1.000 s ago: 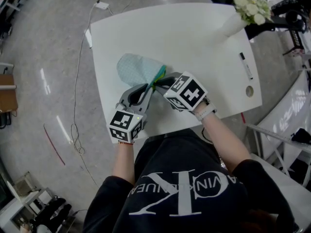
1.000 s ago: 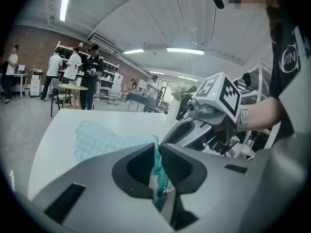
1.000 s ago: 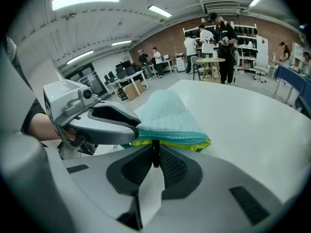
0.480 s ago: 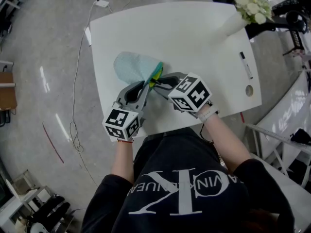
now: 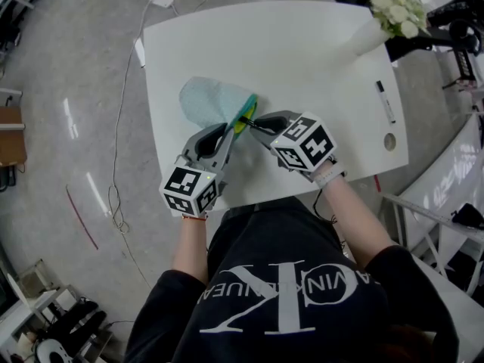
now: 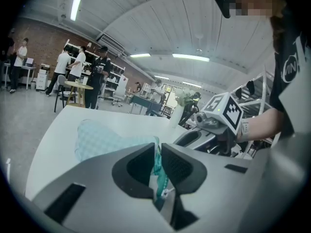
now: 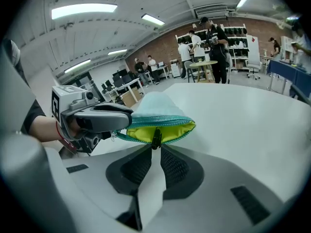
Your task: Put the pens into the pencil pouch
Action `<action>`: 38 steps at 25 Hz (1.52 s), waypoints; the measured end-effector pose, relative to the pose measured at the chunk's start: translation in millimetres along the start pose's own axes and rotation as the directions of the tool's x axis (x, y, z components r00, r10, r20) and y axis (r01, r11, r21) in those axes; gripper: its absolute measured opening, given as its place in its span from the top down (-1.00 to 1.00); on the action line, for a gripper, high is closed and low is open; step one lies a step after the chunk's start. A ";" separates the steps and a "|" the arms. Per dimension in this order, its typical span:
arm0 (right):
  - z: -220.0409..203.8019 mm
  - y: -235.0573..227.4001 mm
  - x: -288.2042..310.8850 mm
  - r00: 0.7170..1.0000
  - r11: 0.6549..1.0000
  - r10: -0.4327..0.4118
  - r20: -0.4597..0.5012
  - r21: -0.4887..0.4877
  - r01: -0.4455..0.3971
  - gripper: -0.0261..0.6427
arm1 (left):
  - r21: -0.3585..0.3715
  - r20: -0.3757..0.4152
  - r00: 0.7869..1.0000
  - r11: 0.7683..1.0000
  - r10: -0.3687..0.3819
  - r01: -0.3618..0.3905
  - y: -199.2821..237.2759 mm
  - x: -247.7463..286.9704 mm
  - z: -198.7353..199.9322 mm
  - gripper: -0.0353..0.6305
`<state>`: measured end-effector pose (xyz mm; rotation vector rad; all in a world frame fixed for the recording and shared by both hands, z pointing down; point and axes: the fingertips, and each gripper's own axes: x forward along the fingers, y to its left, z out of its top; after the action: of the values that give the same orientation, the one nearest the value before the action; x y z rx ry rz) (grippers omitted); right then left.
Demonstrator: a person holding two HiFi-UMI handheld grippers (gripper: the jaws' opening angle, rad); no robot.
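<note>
One pencil pouch (image 5: 208, 100); two pens: one black pen (image 5: 253, 125), one white marker pen (image 5: 384, 101); one white vase (image 5: 367, 38) with one flower bunch (image 5: 393, 6); one worktop (image 5: 302, 59); one round hole (image 5: 389, 141) in it; one white cable (image 5: 119, 127) on floor (image 5: 60, 66); people (image 6: 99, 74) at back, too small for sure count.

1. On my feed the person wears a black, short-sleeved T-shirt (image 5: 227, 331).
2. Across its chest runs white lettering (image 5: 280, 297): a row of thin capitals with two far larger letters laid over it.
3. A white strap (image 5: 327, 175) circles the right wrist.
4. A thin red band (image 7: 61, 136) rings the left wrist.
</note>
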<state>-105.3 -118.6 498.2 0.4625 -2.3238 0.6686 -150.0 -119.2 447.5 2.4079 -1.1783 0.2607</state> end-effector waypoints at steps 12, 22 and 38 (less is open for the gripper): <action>23.0 20.6 9.0 0.999 0.999 0.041 0.005 -0.026 -0.041 0.72 | 0.049 0.003 0.997 0.996 -0.078 0.077 -14.2 -5.3 5.3 0.76; 14.5 28.3 17.1 0.996 0.996 0.091 -0.024 -0.016 -0.092 0.62 | 0.058 -0.021 0.990 0.989 -0.136 0.137 -19.4 -11.0 -1.2 0.76; -7.3 49.1 14.1 0.996 0.995 0.090 0.026 0.050 -0.092 0.47 | 0.014 -0.039 0.992 0.993 -0.119 0.119 -12.3 -32.3 -32.5 0.76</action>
<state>-135.6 -76.9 496.0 0.3913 -2.3663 0.7714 -159.5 -74.8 461.1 2.4650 -1.0154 0.2778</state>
